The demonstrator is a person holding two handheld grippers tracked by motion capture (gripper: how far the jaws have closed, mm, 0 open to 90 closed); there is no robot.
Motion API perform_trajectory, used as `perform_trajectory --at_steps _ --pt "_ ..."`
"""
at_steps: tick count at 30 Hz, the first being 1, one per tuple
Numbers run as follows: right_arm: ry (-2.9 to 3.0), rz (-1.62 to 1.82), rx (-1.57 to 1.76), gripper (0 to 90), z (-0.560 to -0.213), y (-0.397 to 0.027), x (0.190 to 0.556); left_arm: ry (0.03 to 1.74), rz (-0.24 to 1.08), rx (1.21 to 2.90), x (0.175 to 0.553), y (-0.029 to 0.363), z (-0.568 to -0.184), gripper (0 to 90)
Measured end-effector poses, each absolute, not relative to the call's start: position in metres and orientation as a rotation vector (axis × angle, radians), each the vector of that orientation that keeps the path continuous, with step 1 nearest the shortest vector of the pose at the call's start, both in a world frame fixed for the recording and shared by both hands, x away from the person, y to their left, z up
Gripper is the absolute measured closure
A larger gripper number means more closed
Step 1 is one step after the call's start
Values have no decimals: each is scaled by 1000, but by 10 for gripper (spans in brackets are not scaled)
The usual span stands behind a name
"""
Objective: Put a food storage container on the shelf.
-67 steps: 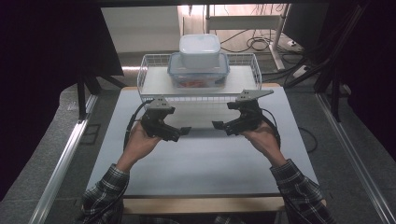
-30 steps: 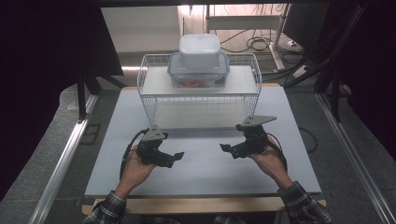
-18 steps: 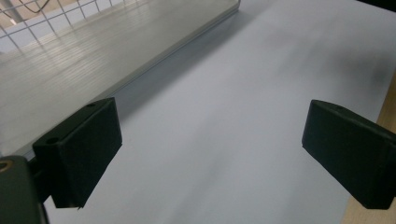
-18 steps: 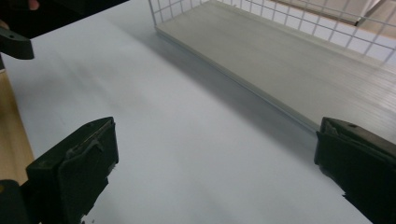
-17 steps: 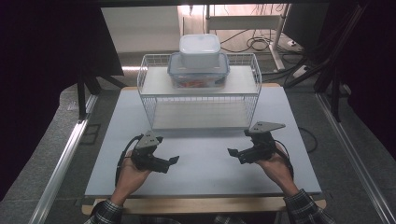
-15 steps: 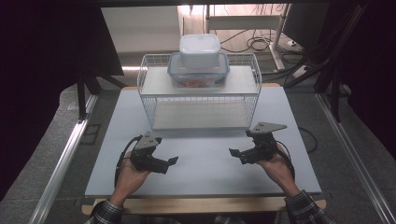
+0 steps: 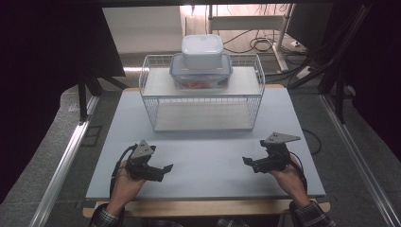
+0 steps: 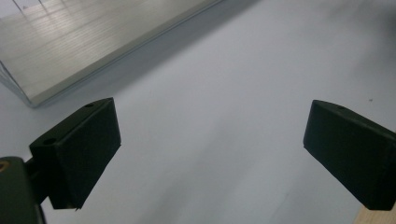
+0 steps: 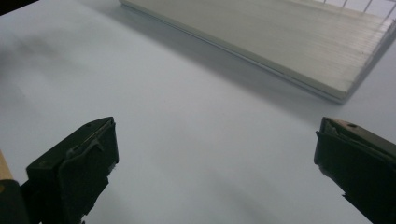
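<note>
A white wire shelf rack (image 7: pixel 201 97) stands at the far middle of the pale table (image 7: pixel 203 156). On its upper shelf sits a clear food container with a blue-rimmed lid (image 7: pixel 201 73) with something red inside, and a smaller white lidded container (image 7: pixel 202 49) is stacked on top of it. The rack's lower board lies bare on the table.

Near the front edge, well apart from the rack, the two tools sit over the table, one on each side. The left gripper (image 7: pixel 163 169) is held in the person's left hand (image 7: pixel 124 187) at the near left, its tips pointing toward the middle of the table — in the left gripper view its jaws stand wide apart with nothing between them (image 8: pixel 210 149), and a corner of the rack's lower board (image 8: pixel 84 42) shows at the upper left. The right gripper (image 7: pixel 247 162) is held in the right hand (image 7: pixel 291 179) at the near right, a grey three-cornered plate on top, its tips pointing inward too. In the right gripper view its jaws are likewise spread and empty (image 9: pixel 215 163), with the rack's board (image 9: pixel 280 37) beyond them. Plaid sleeve cuffs (image 7: pixel 309 217) show at the bottom edge.
</note>
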State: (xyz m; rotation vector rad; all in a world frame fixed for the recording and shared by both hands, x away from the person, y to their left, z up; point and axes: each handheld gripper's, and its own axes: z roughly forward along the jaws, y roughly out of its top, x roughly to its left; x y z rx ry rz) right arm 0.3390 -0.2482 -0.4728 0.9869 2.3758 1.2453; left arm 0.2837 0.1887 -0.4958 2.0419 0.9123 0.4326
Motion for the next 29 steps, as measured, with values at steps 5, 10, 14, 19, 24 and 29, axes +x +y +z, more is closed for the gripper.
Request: perform_trajectory --at_steps 5,10,14,19,24,29 --pt "2371 1240 1012 0 -480 -256 336 924 450 2065 280 190 -503 32" --pt "2382 1202 1025 0 -489 -260 334 933 469 2109 279 190 -512 27" --pt "2398 1172 1043 0 -497 -264 333 946 471 2117 281 192 -519 25" --pt "2407 1147 1077 7 -505 -268 336 967 448 2118 284 193 -526 23" --pt "2447 1081 1061 8 -512 -264 337 996 411 2133 288 195 -532 20" --pt "2434 1080 1063 7 -514 -261 337 1013 366 2042 290 201 -531 6"
